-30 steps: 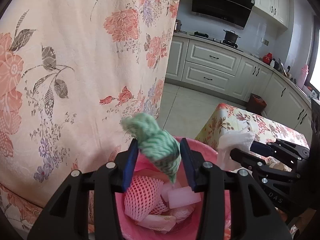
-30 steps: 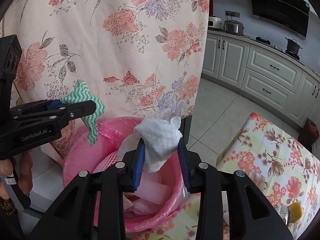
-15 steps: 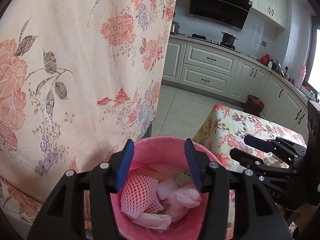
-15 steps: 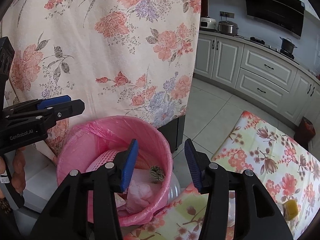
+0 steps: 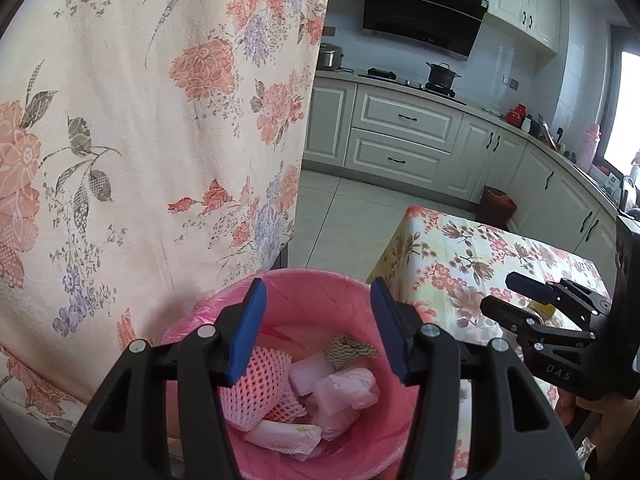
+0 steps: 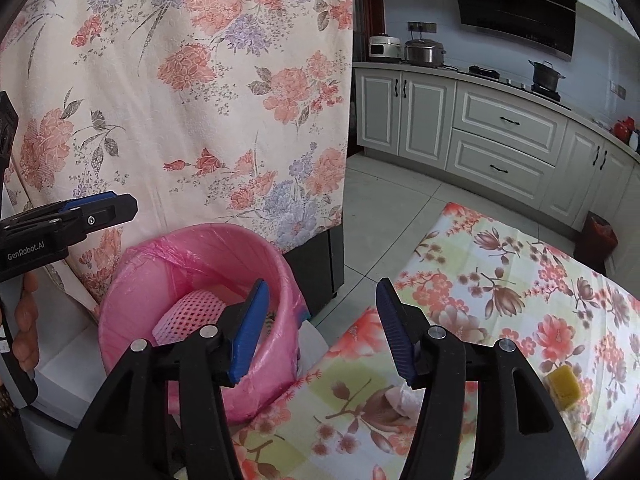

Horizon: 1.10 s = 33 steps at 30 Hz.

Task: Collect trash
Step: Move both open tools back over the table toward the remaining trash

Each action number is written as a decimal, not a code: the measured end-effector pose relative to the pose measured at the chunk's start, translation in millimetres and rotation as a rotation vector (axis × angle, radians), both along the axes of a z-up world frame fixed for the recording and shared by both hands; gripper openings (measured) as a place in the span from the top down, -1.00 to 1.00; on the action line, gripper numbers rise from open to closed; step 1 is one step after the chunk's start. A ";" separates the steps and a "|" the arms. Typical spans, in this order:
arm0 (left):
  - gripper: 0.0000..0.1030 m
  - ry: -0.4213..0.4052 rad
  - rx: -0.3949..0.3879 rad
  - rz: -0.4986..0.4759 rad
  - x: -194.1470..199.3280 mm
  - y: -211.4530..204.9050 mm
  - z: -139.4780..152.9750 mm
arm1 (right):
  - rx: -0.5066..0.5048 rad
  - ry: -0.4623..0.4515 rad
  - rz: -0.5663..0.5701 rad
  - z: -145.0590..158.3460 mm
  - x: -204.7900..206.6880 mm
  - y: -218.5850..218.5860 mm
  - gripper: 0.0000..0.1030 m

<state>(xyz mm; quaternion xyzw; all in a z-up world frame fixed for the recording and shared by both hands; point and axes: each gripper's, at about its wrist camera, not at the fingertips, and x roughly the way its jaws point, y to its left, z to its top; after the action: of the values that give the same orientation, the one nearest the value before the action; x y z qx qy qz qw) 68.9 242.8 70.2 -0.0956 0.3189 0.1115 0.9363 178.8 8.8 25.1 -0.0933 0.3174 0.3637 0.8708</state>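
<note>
A pink bin [image 5: 312, 300] lined with a pink bag holds a pink foam net [image 5: 256, 388], a green zigzag cloth [image 5: 348, 350], a crumpled white tissue [image 5: 344, 392] and a wrapper [image 5: 284, 436]. My left gripper [image 5: 318, 326] is open and empty right above the bin. My right gripper [image 6: 320, 328] is open and empty, over the gap between the bin [image 6: 192, 256] and the floral table [image 6: 500, 320]. A yellow sponge [image 6: 564, 386] and a pale wrapper [image 6: 404, 398] lie on the table.
A floral curtain [image 5: 160, 120] hangs close behind the bin. The bin stands on a white step [image 6: 72, 376]. Kitchen cabinets [image 5: 400, 140] and a tiled floor [image 5: 344, 220] lie beyond. A small dark bin [image 5: 496, 204] stands by the cabinets.
Both grippers opened and dropped their loads: the green cloth and the white tissue now lie in the bin. The right gripper has since shifted right, toward the table.
</note>
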 end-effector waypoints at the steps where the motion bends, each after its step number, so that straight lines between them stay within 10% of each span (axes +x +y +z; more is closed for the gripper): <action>1: -0.02 -0.001 0.000 -0.005 1.4 -2.8 0.1 | 0.002 -0.001 -0.010 0.0 0.8 -6.3 -0.07; 33: -0.07 0.048 0.012 -0.199 49.0 -124.0 -13.6 | 0.012 0.046 -0.279 -33.9 44.6 -186.1 -0.14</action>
<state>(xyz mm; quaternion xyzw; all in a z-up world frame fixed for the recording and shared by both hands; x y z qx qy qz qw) 117.9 118.8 56.6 -0.0553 0.3484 0.0222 0.9354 223.3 -177.3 -8.8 -0.0346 0.3451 0.2432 0.9059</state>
